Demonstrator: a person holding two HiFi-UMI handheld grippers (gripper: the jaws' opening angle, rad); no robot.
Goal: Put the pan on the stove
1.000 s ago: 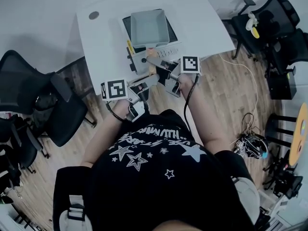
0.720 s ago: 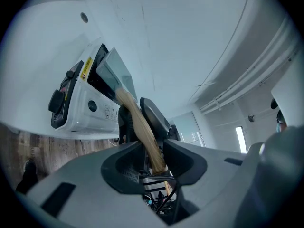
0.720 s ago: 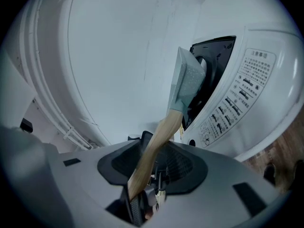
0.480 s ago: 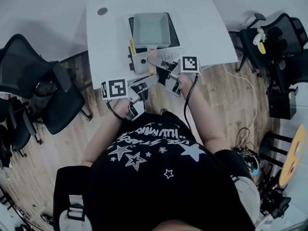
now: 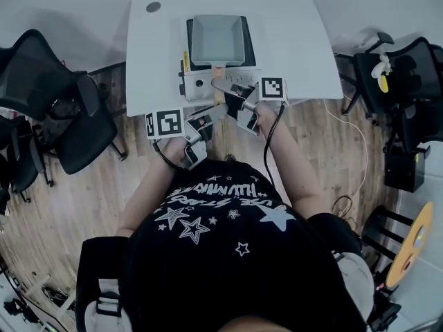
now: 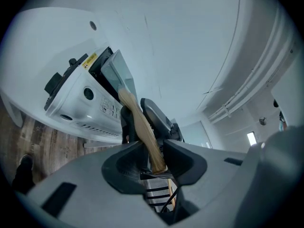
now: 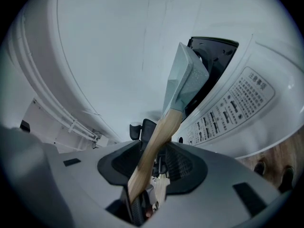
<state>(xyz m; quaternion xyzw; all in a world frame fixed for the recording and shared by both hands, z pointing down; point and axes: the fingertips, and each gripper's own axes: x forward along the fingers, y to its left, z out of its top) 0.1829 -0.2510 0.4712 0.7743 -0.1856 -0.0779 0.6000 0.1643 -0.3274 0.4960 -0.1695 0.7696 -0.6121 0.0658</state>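
A rounded white table (image 5: 297, 40) bore a boxy white stove (image 5: 197, 85) with a flat black top. Over that top sat the square, straight-walled grey pan (image 5: 216, 39), matte inside; whether it rested there was unclear. Its slim, pale wooden handle (image 6: 142, 127) stuck out toward the person. The left gripper (image 6: 151, 158) and the right gripper (image 7: 151, 158) each had textured dark jaws clamped on it.
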